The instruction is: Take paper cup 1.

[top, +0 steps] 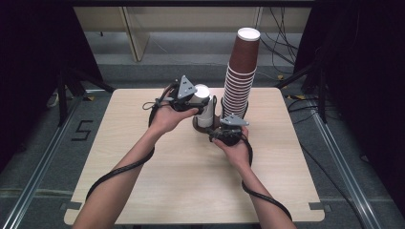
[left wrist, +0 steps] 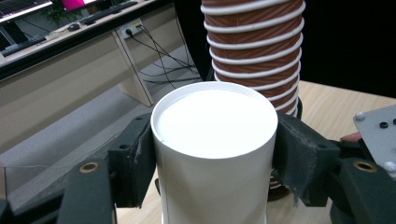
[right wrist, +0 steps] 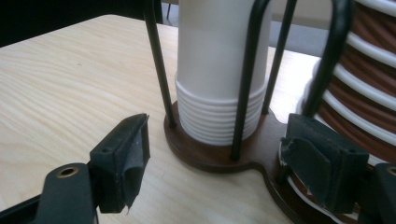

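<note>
Nearest the person's side of the wooden table [top: 157,186], the right gripper [top: 228,132] sits low in front of the dark brown cup holder base [right wrist: 219,156], its jaws part-way apart with nothing between the pads; in the right gripper view one pad stands over bare table and the other stands at the edge of the base, close against the lowest rims of the brown cups, though I cannot tell whether it presses there or only rests near. Just beyond it, the white cup stack [right wrist: 219,116] stands upside down inside the holder's thin black upright rods [right wrist: 244,79], its long axis vertical. Above that stack the left gripper [top: 191,98] comes in from the side with its jaws clamped on the top white cup [left wrist: 215,140], one pad on each flank just under the cup's closed bottom (the grip looks square, not skewed). So the relation that matters is straight up: the held cup sits nested on the cups beneath, and the rods leave only the vertical way free. My judgement is that the left hand must lift along that axis while the right steadies the base. Farthest off, and just beside, the tall brown cup stack [top: 241,71] rises well above both grippers, near enough that a sideways swing could knock it.
</note>
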`<state>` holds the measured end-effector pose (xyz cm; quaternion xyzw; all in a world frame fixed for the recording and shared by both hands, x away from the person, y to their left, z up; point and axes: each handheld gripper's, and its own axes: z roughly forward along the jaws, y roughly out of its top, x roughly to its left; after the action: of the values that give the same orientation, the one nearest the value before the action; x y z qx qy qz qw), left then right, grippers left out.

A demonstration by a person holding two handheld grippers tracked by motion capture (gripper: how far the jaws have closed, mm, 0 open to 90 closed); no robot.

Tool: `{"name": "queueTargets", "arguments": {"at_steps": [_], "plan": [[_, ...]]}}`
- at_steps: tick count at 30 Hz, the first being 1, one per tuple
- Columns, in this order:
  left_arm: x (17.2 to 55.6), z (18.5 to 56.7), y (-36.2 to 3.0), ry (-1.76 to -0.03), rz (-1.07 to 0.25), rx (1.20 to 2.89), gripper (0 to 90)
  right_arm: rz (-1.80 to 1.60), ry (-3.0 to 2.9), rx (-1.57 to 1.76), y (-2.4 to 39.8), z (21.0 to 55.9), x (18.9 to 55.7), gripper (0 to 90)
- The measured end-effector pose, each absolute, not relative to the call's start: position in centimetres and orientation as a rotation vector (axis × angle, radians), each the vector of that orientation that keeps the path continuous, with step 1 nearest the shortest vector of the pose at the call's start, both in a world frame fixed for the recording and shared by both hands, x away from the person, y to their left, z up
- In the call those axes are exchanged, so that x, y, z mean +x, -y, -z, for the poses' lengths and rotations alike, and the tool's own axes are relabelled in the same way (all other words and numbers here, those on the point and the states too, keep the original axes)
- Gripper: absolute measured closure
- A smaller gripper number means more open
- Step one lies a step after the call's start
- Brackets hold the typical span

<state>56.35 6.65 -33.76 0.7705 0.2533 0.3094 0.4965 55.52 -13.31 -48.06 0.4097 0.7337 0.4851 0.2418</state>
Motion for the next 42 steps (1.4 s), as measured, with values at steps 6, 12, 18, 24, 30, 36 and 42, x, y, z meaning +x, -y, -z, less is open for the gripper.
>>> {"name": "queueTargets", "arguments": {"at_steps": [6, 12, 18, 24, 30, 36, 42], "plan": [[55.8, 33.4, -7.1, -0.597, -0.772, 1.899, 33.8, -1.328, -2.003, 1.118, 14.0, 47.8, 55.1, 23.7], [55.0, 34.0, -7.1, -0.593, -0.758, 1.94, 33.7, -1.308, -2.005, 1.12, 14.8, 47.4, 54.5, 23.7], [54.1, 34.5, -7.1, -0.57, -0.736, 2.021, 33.7, -1.323, -2.034, 1.096, 15.6, 47.2, 53.9, 23.7], [53.4, 35.2, -7.0, -0.545, -0.71, 2.11, 33.7, -1.32, -2.067, 1.089, 16.6, 47.0, 53.1, 23.7], [53.0, 35.8, -6.8, -0.536, -0.705, 2.188, 33.6, -1.32, -2.08, 1.055, 17.2, 47.0, 52.4, 23.7], [52.6, 36.6, -6.5, -0.509, -0.669, 2.222, 33.6, -1.322, -2.096, 1.055, 18.1, 46.9, 51.6, 23.6], [52.3, 37.6, -6.0, -0.48, -0.637, 2.263, 33.6, -1.32, -2.11, 1.036, 18.8, 47.1, 50.7, 23.6]]}}
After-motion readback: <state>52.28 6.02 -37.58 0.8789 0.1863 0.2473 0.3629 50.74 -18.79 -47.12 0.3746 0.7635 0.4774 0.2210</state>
